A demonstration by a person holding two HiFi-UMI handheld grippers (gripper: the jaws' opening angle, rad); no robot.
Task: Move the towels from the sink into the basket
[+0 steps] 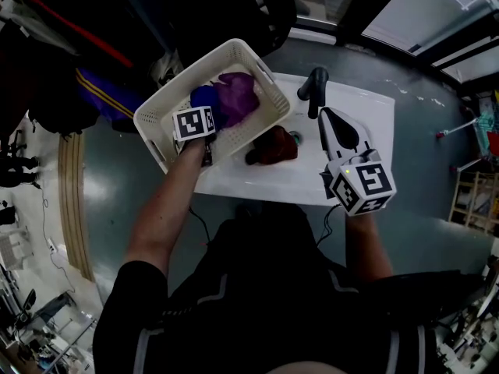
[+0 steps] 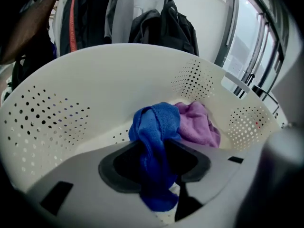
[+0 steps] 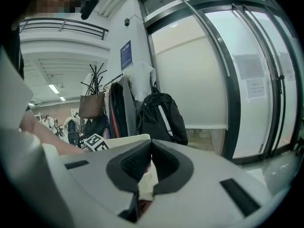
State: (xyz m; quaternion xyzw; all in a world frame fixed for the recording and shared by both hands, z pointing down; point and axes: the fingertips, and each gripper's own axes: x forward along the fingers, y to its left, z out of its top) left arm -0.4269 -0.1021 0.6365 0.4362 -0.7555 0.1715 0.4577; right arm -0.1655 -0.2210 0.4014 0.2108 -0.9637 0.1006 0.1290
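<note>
Left gripper [image 2: 155, 148] reaches down into the basket [image 1: 234, 50] at the upper left of the head view. Its jaws stand apart with the blue towel [image 2: 154, 125] draped loosely between them. The pads do not seem to press on the cloth, so I judge it let go rather than held. Right gripper [image 3: 151, 146] hangs at the right of the head view, above the white sink [image 1: 355, 111], and points toward the black tap [image 1: 314, 88]. Its jaw tips meet and nothing is pinched there.

One towel is left to move: a dark red towel [image 1: 273, 145] lying crumpled in the sink, just beside the drain and close against the basket's near wall. It looks soft, limp and light, and will likely sag and trail once lifted. Whether it is wet cannot be told. A pinch on a raised fold near the top of the heap should gather enough cloth to hold. A grip on a thin edge might slip, or leave most of it dragging over the rim.

Inside the basket, the blue towel sits in a twisted bunch at the middle of the left gripper view, touching a purple towel [image 2: 198, 123] at its right. Both lie well below the rim. The sink holds only the dark red towel.
</note>
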